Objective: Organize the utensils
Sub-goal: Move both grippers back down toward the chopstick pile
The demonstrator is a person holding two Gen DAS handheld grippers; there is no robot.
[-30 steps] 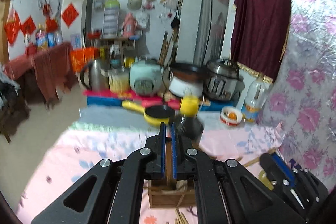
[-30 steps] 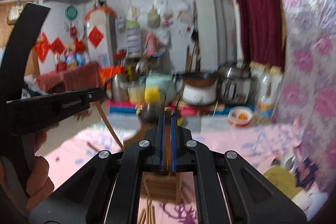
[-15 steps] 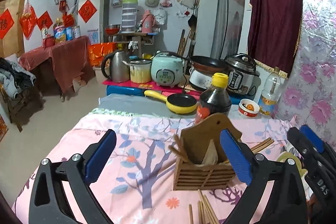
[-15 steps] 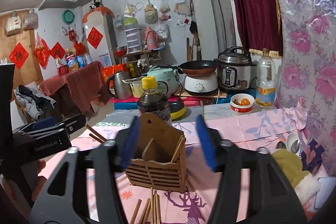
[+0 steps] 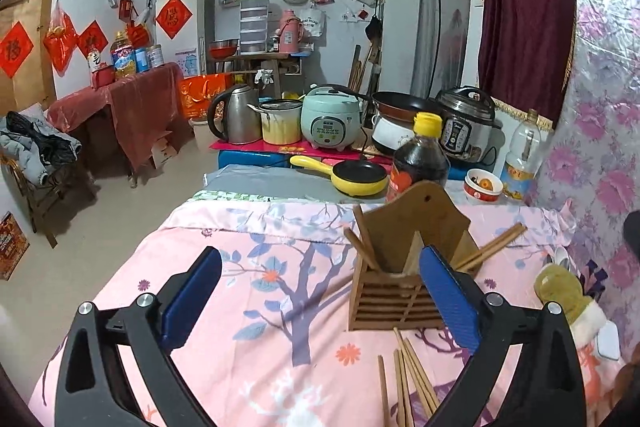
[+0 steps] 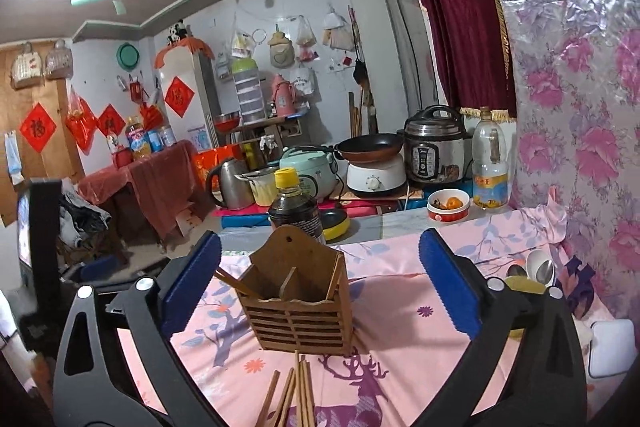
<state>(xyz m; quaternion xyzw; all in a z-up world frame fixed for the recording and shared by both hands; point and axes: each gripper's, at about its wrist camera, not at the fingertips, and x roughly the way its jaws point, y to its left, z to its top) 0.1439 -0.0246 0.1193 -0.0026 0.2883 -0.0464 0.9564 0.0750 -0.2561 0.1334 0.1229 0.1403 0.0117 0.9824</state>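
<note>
A wooden utensil holder stands on the pink flowered cloth. Chopsticks lean inside it. Several loose chopsticks lie in front of it, and two more stick out behind it on the right. My left gripper is open and empty, with the holder near its right finger. My right gripper faces the holder; its jaws are opening, wide apart, and the pads touch nothing. Spoons lie at the far right.
A dark sauce bottle stands just behind the holder. Beyond it are a yellow pan and a small bowl. A plush toy lies at the right, against the flowered wall. The table's left edge drops to the floor.
Both grippers were shut a second ago, each seemingly on a wooden stick above the holder. Both have opened wide, are empty, and have drawn back from the holder.
</note>
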